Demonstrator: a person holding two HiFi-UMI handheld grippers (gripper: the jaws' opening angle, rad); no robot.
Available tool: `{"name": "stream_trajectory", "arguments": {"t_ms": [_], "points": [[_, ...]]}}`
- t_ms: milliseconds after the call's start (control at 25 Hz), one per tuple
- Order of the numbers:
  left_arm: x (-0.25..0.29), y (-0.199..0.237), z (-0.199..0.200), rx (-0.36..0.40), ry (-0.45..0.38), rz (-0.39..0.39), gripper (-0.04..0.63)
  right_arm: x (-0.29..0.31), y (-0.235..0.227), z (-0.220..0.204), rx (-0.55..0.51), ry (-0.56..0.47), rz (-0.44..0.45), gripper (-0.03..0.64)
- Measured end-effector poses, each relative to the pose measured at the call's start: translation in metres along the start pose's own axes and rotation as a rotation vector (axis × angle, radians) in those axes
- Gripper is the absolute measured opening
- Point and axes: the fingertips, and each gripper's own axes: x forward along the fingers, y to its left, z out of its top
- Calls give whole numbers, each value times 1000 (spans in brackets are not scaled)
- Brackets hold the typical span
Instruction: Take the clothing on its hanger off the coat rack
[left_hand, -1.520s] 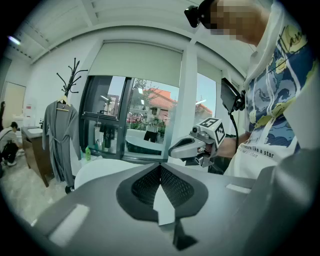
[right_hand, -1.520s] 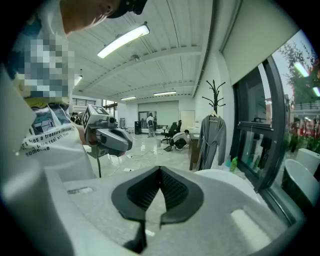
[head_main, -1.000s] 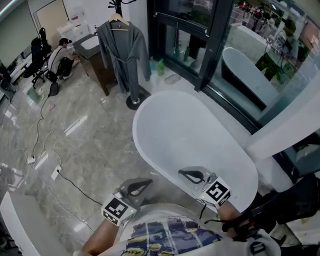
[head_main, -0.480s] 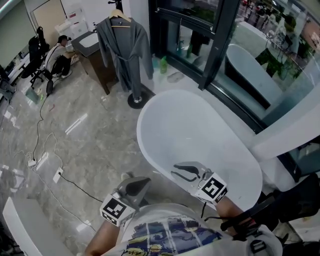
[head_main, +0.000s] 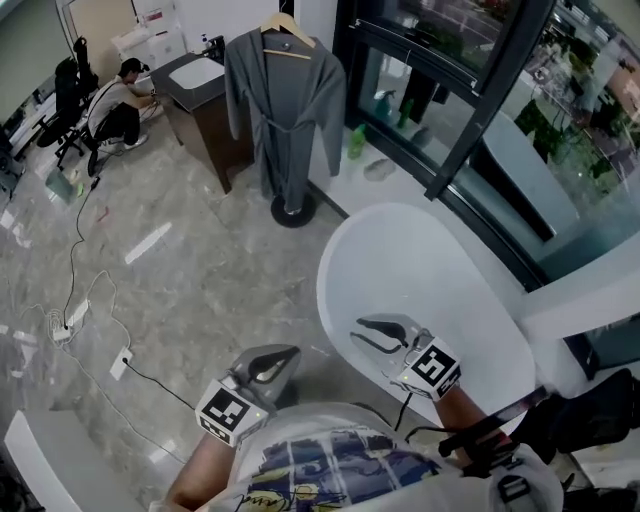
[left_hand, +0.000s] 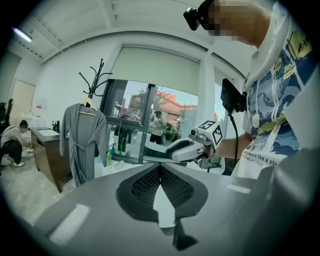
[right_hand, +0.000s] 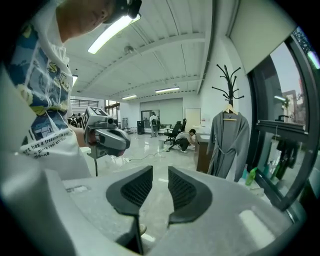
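The only print that reads is on the person's T-shirt (right_hand: 47, 142). In the right gripper view, small dark lettering on its white hem gives "a treasure like a", with a second line beneath ending "art than". The left gripper view shows the same T-shirt, where "real art than" can be made out. The marker cube (head_main: 228, 412) on the left hand-held gripper (head_main: 285, 355) and the marker cube (head_main: 436, 368) on the right hand-held gripper (head_main: 357, 332) bear black-and-white square codes, with no letters. The sheets (head_main: 152, 16) on the far wall are too small to read.
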Motion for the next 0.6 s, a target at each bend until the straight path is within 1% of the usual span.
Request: {"name": "stream_trajectory", "arguments": {"t_ms": [160, 280, 440, 600], "points": [[-35, 60, 13, 38, 8, -7, 3, 66, -19, 44, -32, -17, 6, 98], [-55, 106, 17, 55, 7, 12, 3, 109, -37, 69, -73, -18, 4, 103], [-66, 151, 23, 4, -16, 62, 3, 148, -71, 88, -114, 6, 2, 115], [-68, 185, 36, -18, -38, 91, 3, 175, -136, 107, -156, 28, -42, 123]]}}
